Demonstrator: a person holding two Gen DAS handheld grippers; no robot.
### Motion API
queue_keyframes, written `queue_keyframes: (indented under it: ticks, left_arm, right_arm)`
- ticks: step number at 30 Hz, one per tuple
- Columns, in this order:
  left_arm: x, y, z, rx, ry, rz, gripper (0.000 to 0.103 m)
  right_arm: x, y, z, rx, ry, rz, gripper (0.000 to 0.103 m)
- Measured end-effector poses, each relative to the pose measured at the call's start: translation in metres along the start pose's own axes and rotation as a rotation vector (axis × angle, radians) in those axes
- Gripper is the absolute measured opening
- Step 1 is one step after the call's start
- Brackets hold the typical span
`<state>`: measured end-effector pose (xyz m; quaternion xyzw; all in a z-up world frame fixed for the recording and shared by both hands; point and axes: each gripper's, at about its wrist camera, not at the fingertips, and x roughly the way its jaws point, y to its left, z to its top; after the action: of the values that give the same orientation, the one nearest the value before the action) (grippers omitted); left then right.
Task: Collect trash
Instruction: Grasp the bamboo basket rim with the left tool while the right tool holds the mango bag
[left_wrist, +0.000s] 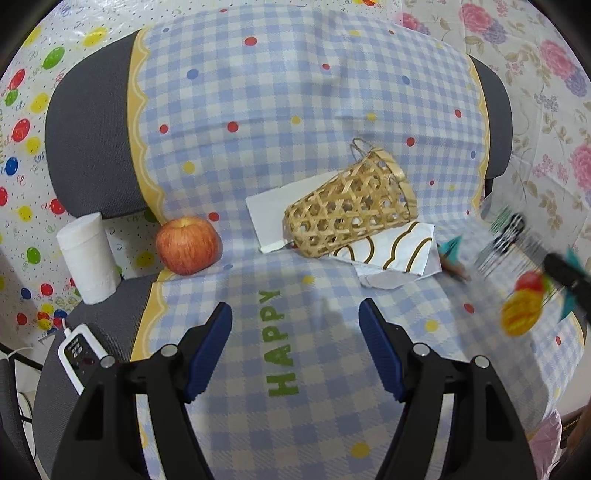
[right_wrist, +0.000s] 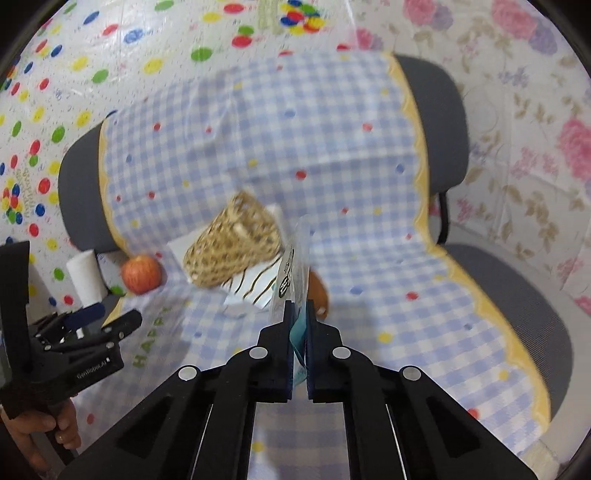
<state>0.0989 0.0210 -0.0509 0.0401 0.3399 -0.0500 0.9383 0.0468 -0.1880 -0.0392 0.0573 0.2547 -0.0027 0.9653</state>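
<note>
Plastic wrapper (right_wrist: 295, 258), seemingly, pinched in right hand-held gripper (right_wrist: 300, 314).

baskets 1 (left_wrist: 351, 205) | apples 1 (left_wrist: 186, 244) | paper rolls 1 (left_wrist: 88, 258) | grippers 2 (left_wrist: 295, 347)

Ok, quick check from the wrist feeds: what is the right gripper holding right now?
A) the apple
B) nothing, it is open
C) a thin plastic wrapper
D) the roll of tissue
C. In the right wrist view the right gripper is shut on a thin plastic wrapper that stands edge-on between its fingers, while the apple and the roll of tissue sit untouched on the chair.
</note>
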Motion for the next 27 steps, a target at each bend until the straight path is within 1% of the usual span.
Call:
queue_keyframes:
  ticks: [3,7,11,15,16,19,22,24,27]
  left_arm:
    - [0.005,-0.005,0.008,0.008,-0.002,-0.009,0.069]
    - [0.013,-0.026,0.03,0.031,-0.018,-0.035,0.069]
    - [0.026,-0.056,0.06,0.075,-0.064,-0.04,0.071]
    - [0.049,-0.083,0.078,0.092,-0.056,-0.042,0.071]
    - [0.057,-0.092,0.082,0.1,-0.053,-0.031,0.071]
    - [0.073,-0.103,0.089,0.101,-0.049,0.01,0.071]
    - [0.085,-0.1,0.091,0.093,-0.041,0.053,0.071]
    - [0.087,-0.09,0.087,0.078,-0.027,0.043,0.071]
    - [0.076,-0.067,0.074,0.045,-0.032,0.005,0.071]
  right_arm:
    - [-0.009,-0.006,0.01,-0.014,-0.053,-0.067,0.005]
    - [-0.006,-0.019,0.015,-0.025,-0.057,-0.129,0.005]
    - [0.002,-0.033,0.016,-0.009,-0.042,-0.149,0.005]
    - [0.014,-0.047,0.012,0.004,-0.02,-0.156,0.006]
    - [0.018,-0.05,0.012,0.007,-0.013,-0.155,0.006]
    - [0.025,-0.056,0.008,0.013,0.003,-0.15,0.006]
    - [0.027,-0.057,0.003,0.011,0.023,-0.141,0.006]
    - [0.025,-0.057,-0.001,0.011,0.033,-0.13,0.006]
    - [0.02,-0.053,-0.004,0.018,0.031,-0.114,0.006]
